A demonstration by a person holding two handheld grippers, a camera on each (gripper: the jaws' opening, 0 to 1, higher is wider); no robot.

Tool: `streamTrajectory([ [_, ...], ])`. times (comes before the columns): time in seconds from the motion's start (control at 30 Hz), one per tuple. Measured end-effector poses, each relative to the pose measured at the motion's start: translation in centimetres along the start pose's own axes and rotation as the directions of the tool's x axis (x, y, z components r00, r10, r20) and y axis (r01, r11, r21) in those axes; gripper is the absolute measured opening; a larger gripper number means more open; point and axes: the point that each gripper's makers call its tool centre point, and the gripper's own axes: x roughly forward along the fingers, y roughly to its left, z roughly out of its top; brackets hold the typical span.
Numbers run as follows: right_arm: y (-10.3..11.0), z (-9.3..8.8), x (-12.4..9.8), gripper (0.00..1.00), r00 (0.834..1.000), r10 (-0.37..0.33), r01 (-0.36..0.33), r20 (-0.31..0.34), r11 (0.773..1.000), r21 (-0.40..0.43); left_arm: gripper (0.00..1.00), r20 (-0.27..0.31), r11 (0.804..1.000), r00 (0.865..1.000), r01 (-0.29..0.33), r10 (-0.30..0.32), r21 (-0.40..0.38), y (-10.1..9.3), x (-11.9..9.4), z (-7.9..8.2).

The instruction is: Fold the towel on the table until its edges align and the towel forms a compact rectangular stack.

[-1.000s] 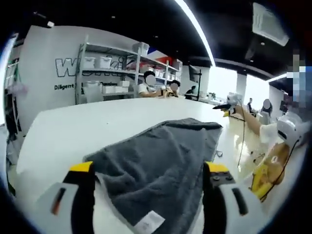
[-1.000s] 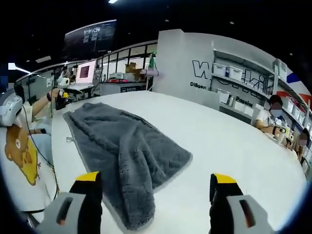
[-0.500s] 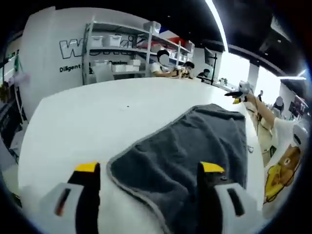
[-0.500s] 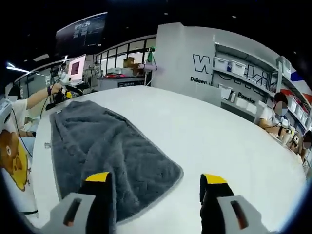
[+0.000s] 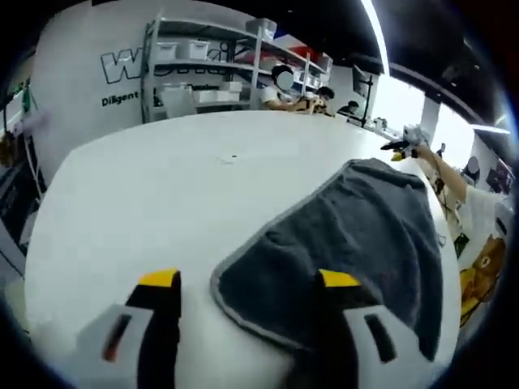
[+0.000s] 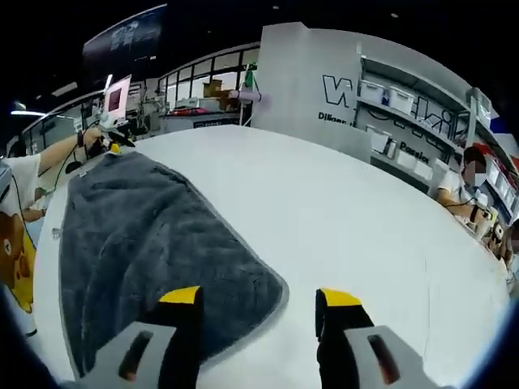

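The left hand-held gripper [image 5: 247, 292] and right hand-held gripper [image 6: 259, 304], jaws apart and empty, each frame a near corner of the grey towel [image 6: 146, 243] lying flat on the white counter [image 6: 357, 235], apparently ready to pinch for folding

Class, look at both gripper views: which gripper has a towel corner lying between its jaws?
Both do. The left gripper and right gripper each frame a rounded corner of the grey towel.
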Motion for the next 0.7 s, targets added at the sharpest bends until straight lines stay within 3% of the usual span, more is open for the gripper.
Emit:
streamTrajectory([
  [0.2, -0.5, 0.2, 0.7, 0.46, 1.000, -0.003, 0.003, 0.001, 1.000, 0.005, 0.53, 0.002, 1.000, 1.000, 0.004, -0.004, -0.021, 0.5, 0.2, -0.3],
  [0.5, -1.7, -0.7, 2.1, 0.30, 0.999, -0.020, 0.020, -0.038, 1.000, 0.004, 0.45, -0.019, 0.999, 1.000, -0.003, 0.002, -0.053, 1.9, 0.5, -1.1],
  [0.7, -2.7, -1.4, 3.4, 0.29, 0.996, -0.042, 0.043, -0.080, 0.999, 0.010, 0.43, -0.040, 0.999, 0.999, 0.005, -0.006, -0.048, 1.8, 0.7, -1.5],
])
